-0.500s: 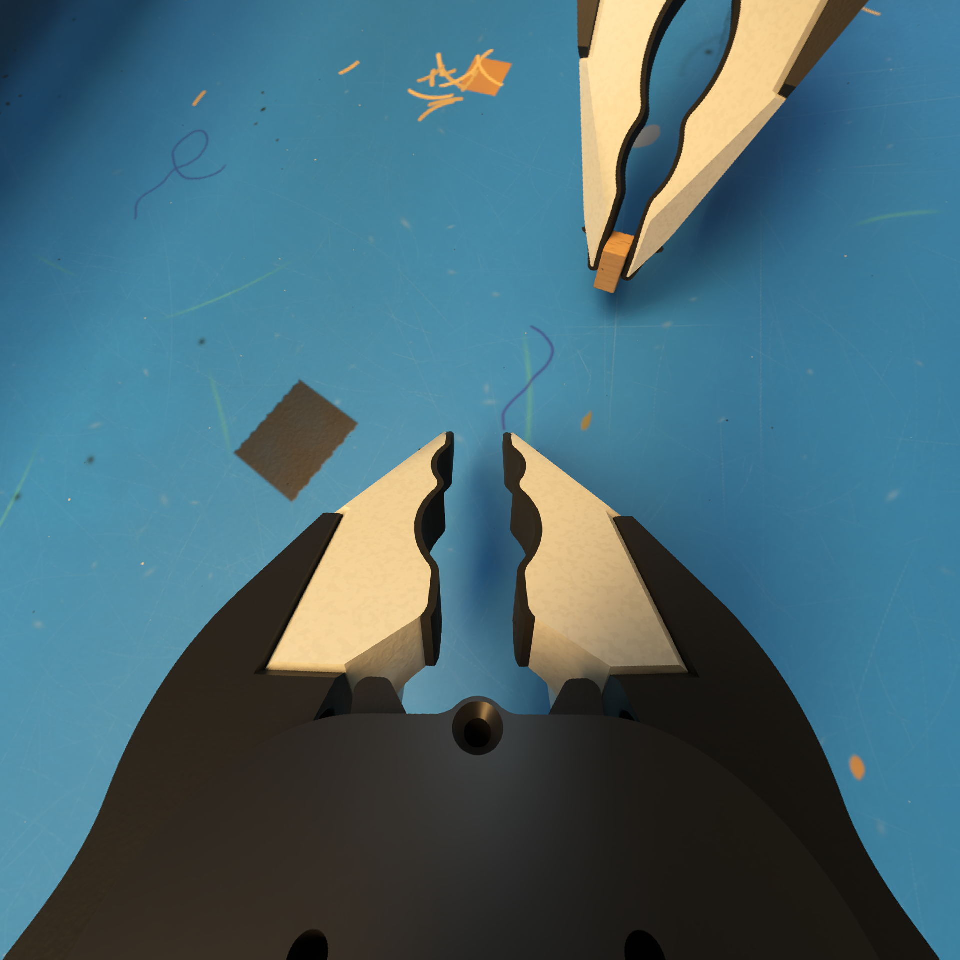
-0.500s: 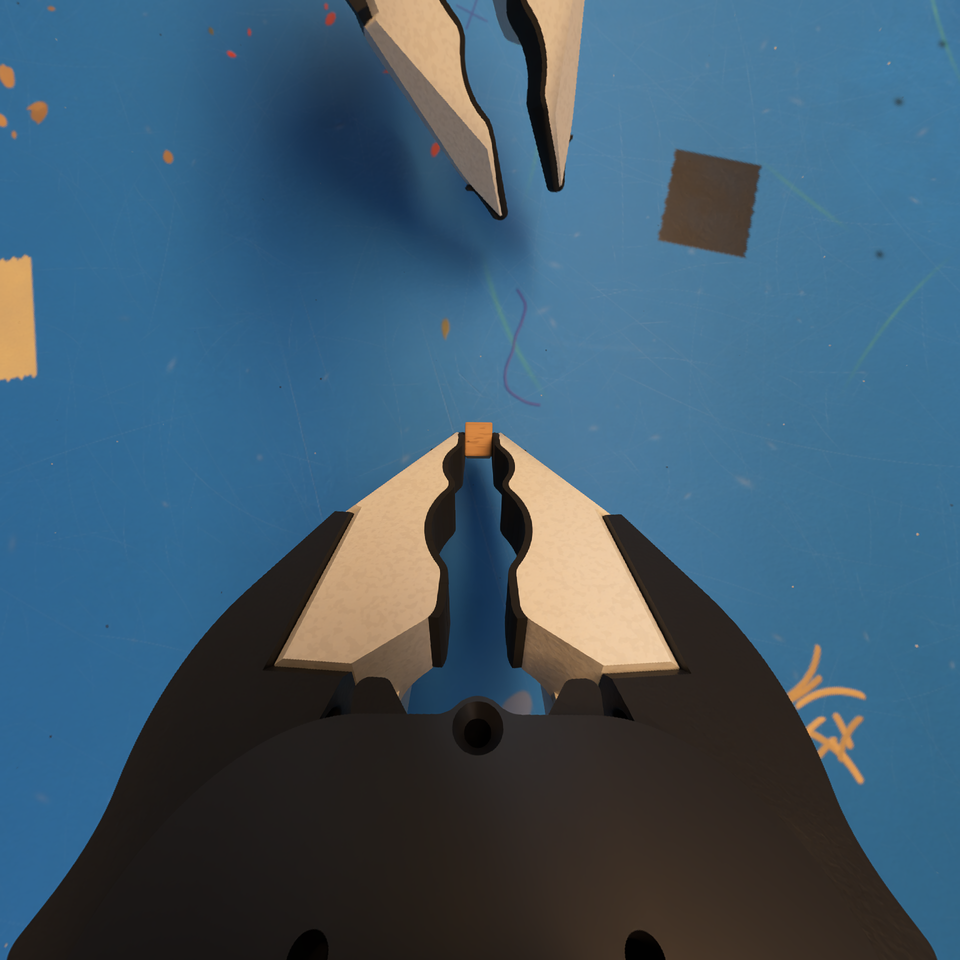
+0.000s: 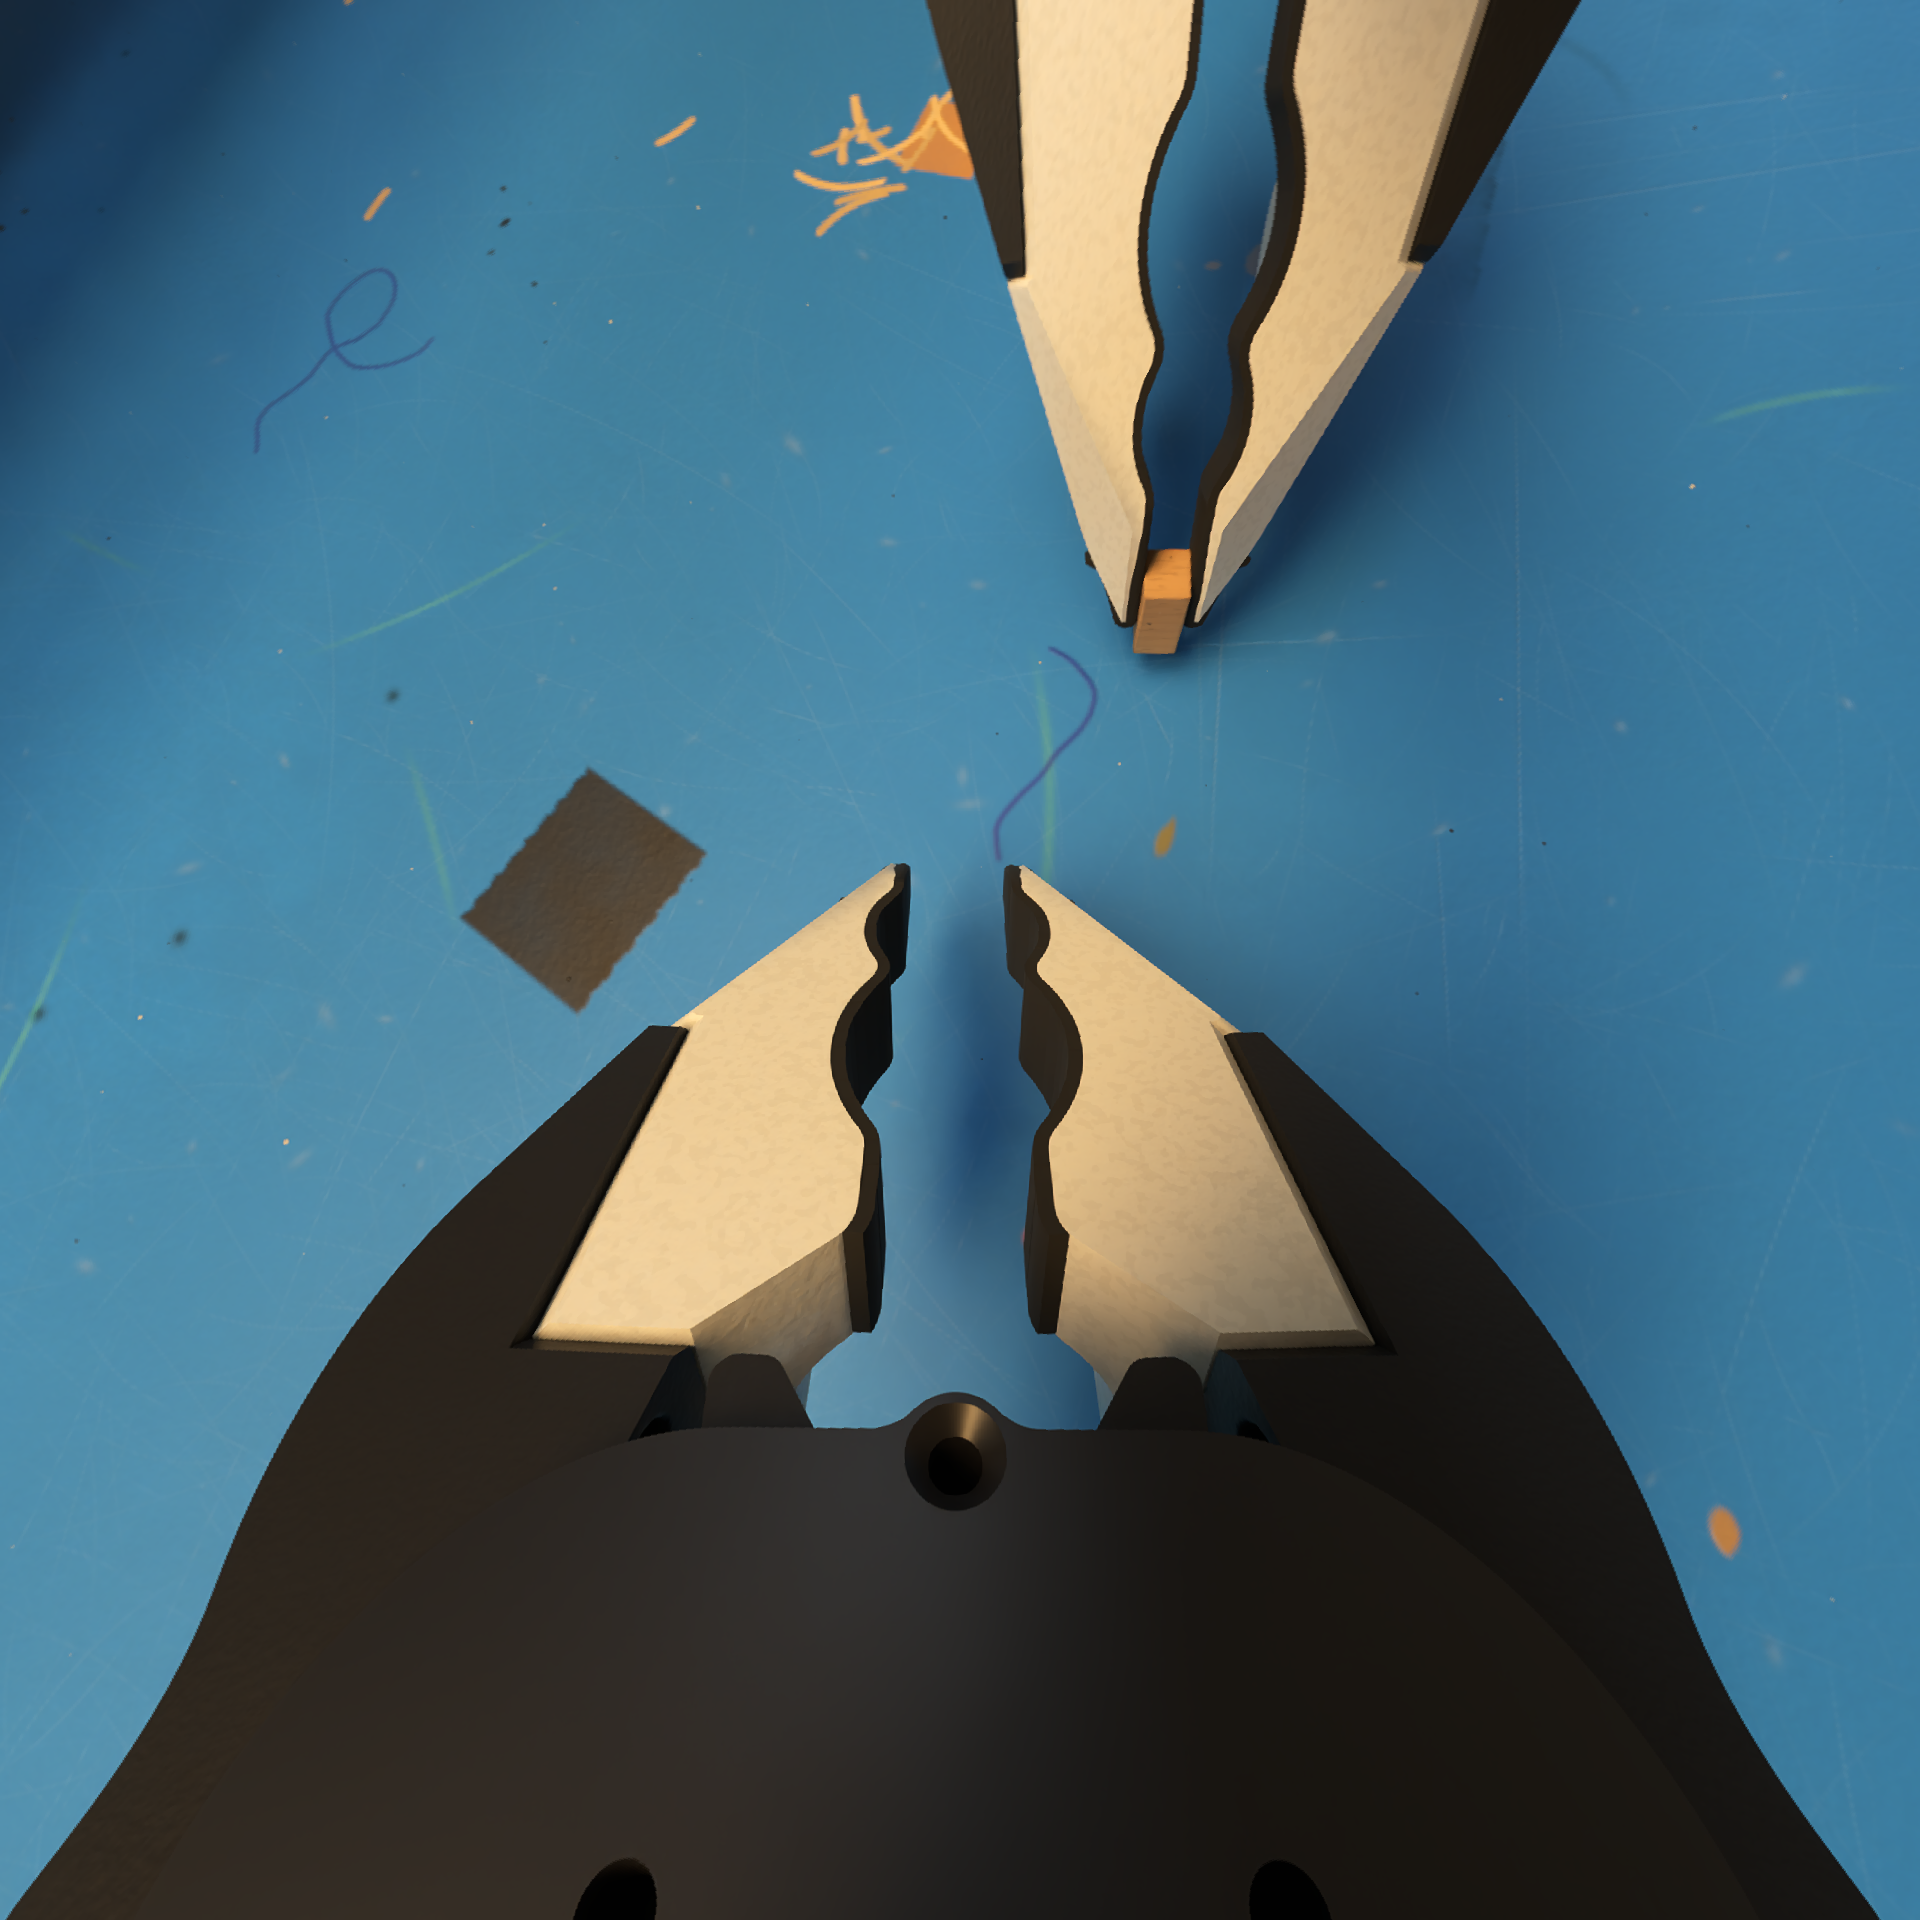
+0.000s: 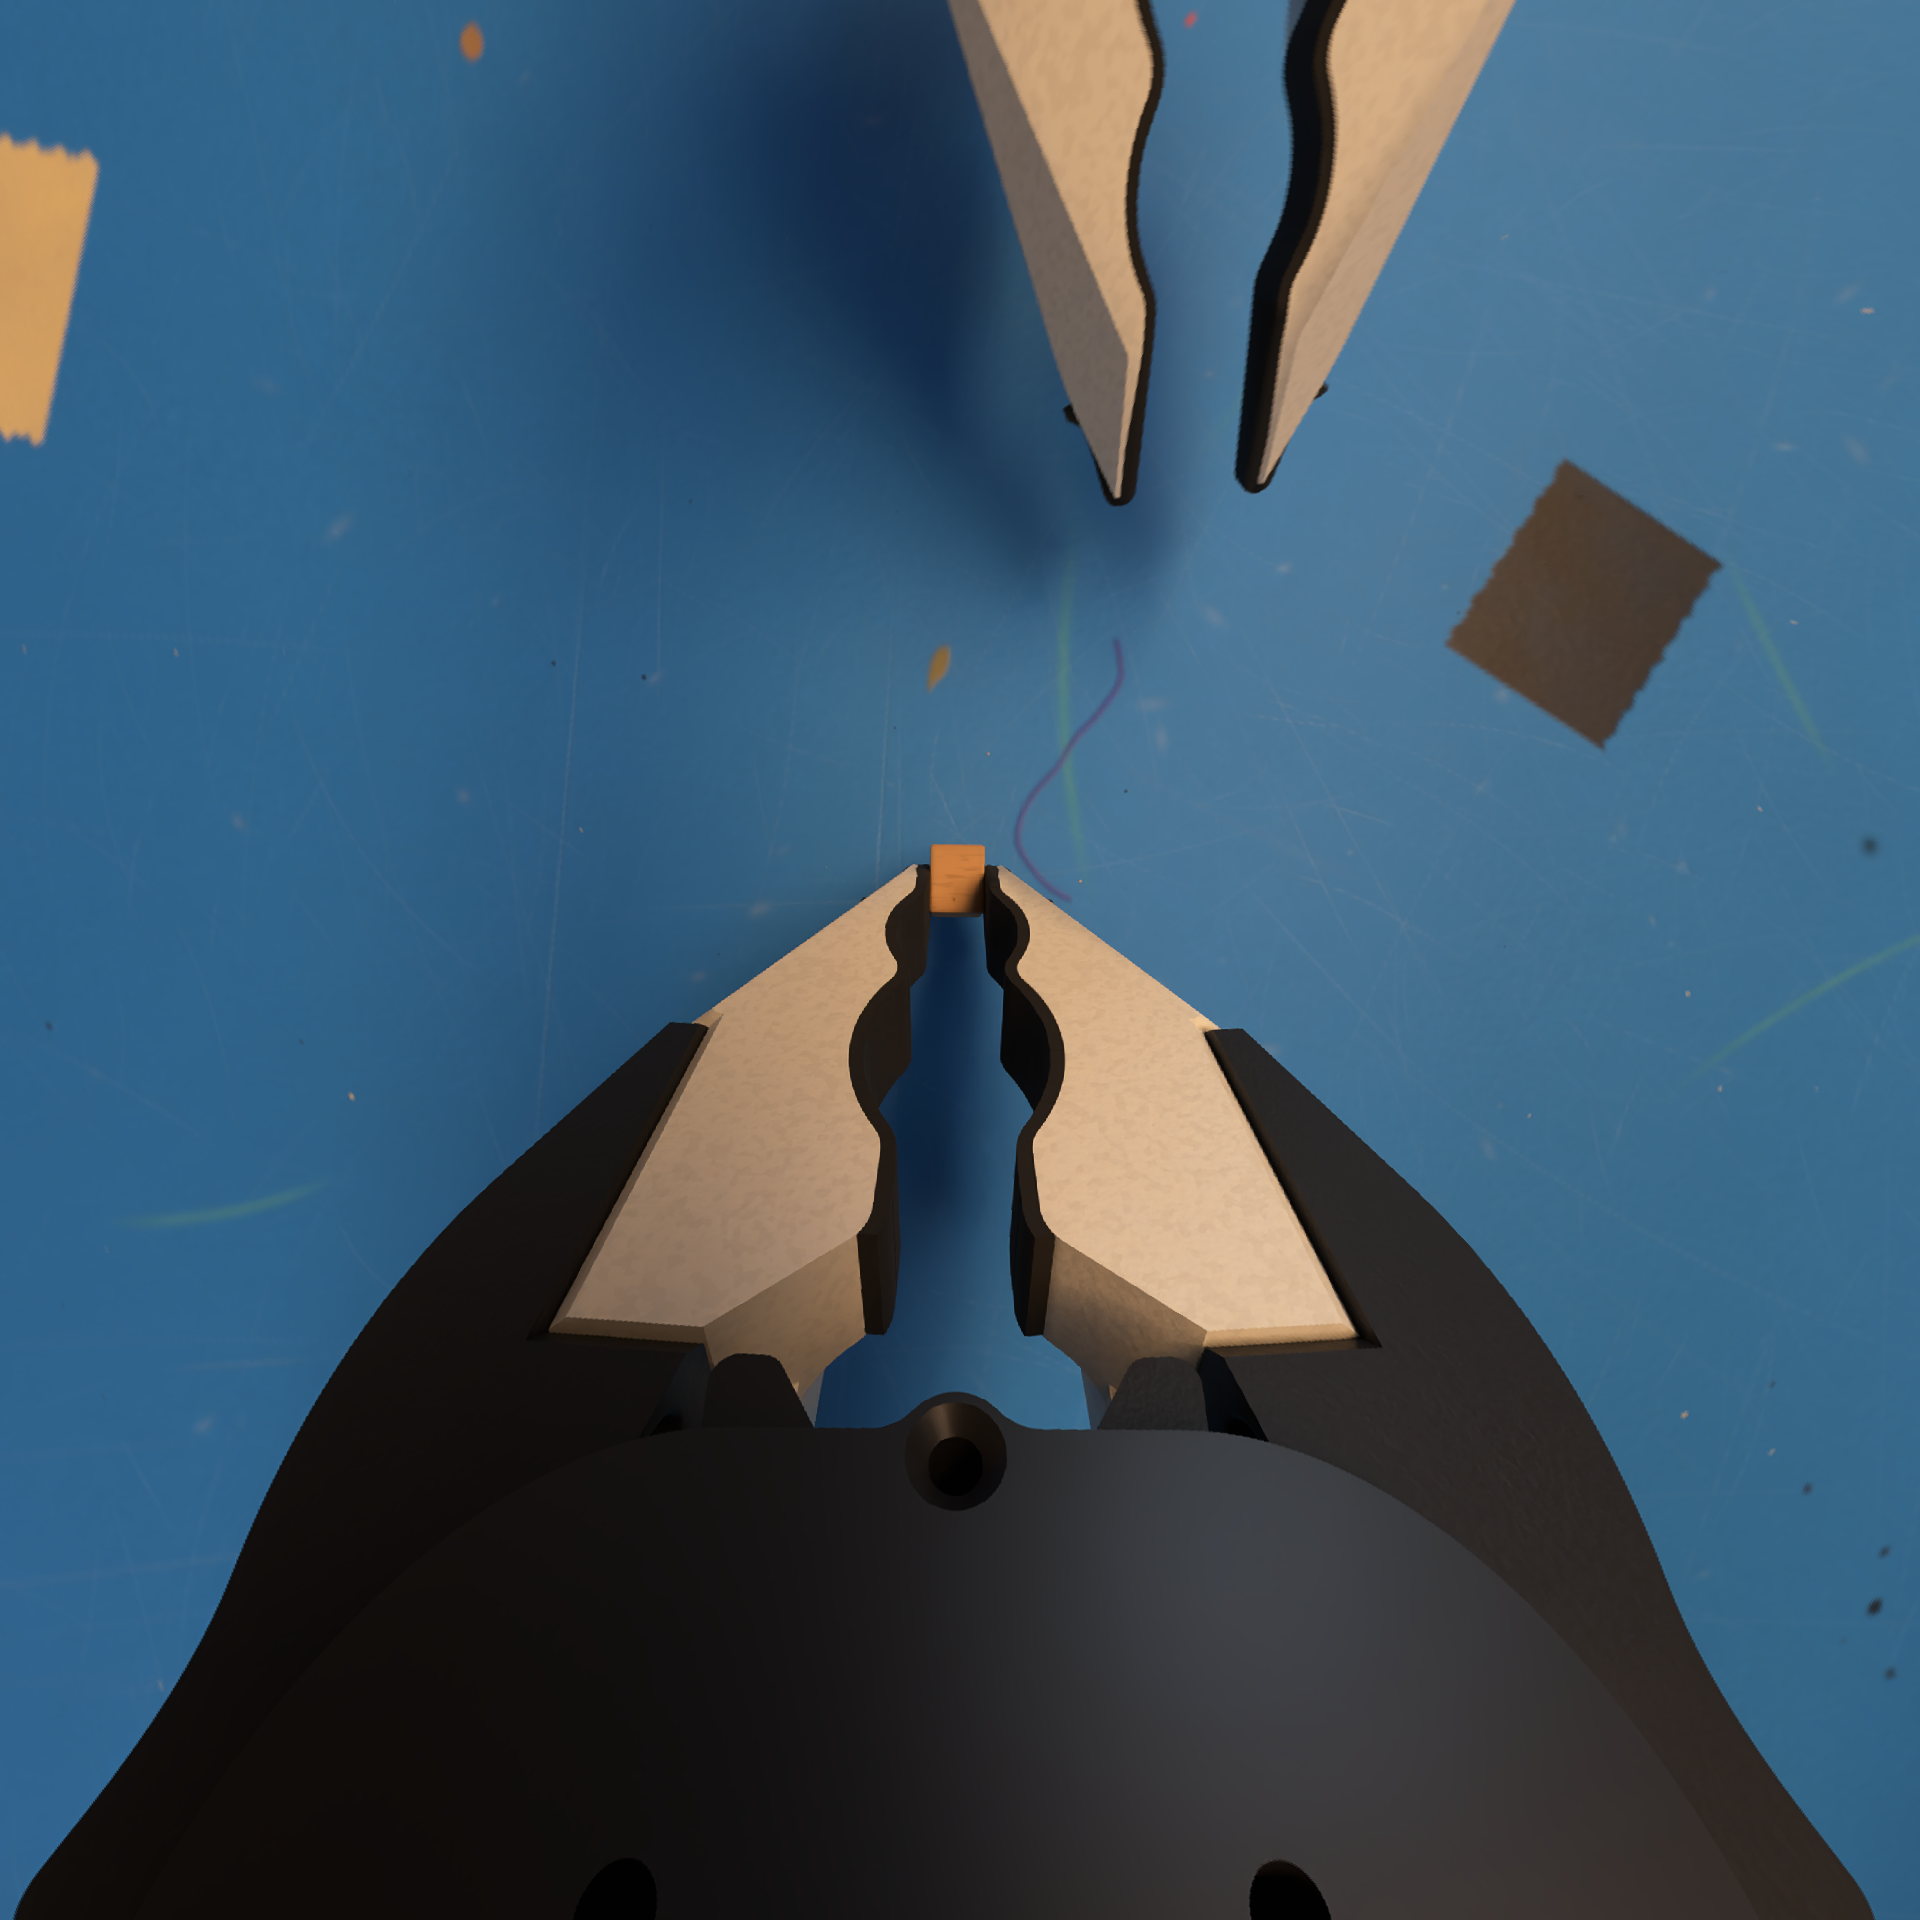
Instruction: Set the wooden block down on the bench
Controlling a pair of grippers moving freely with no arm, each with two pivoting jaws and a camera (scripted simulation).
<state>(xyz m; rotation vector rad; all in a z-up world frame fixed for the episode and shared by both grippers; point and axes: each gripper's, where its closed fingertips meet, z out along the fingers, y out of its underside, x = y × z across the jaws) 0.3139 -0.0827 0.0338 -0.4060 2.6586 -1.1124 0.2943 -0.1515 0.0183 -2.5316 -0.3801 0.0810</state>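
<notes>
Wooden block (image 4: 957, 879) sits pinched at the right gripper (image 4: 956, 883) tips above the blue bench (image 4: 416, 831) — the left gripper (image 3: 956, 868) fingers spread, empty.

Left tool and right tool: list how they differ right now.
The right tool is shut on the wooden block, pinched at its very tips; the left tool holds nothing. The left tool's fingertips stand apart with bare blue bench showing between them, while the right tool's gap is filled by the block. Both share cream fingers, dark wavy inner pads and black bodies, and face each other.
</notes>
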